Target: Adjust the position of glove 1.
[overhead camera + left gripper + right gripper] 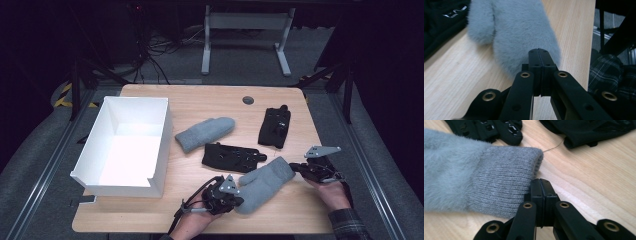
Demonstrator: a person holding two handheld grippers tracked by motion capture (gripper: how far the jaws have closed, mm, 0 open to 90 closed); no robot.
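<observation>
A fluffy grey mitten (265, 182) lies slantwise on the wooden table near the front edge, stretched between my two grippers. My left gripper (239, 201) is at its rounded fingertip end, jaws pressed together on the edge of the fur (519, 32). In the left gripper view the left gripper (539, 51) has its tips sunk into the fluff. My right gripper (296, 167) is at the ribbed cuff (506, 182), jaws closed on the cuff's lower corner. In the right gripper view the right gripper (541, 181) shows no gap between its jaws.
A second grey mitten (205, 132) lies mid-table. One black glove (232, 157) sits just behind the held mitten, another black glove (275, 127) farther back right. A white open box (165, 145) stands at the left. A plaid sleeve (350, 222) comes in at the bottom right.
</observation>
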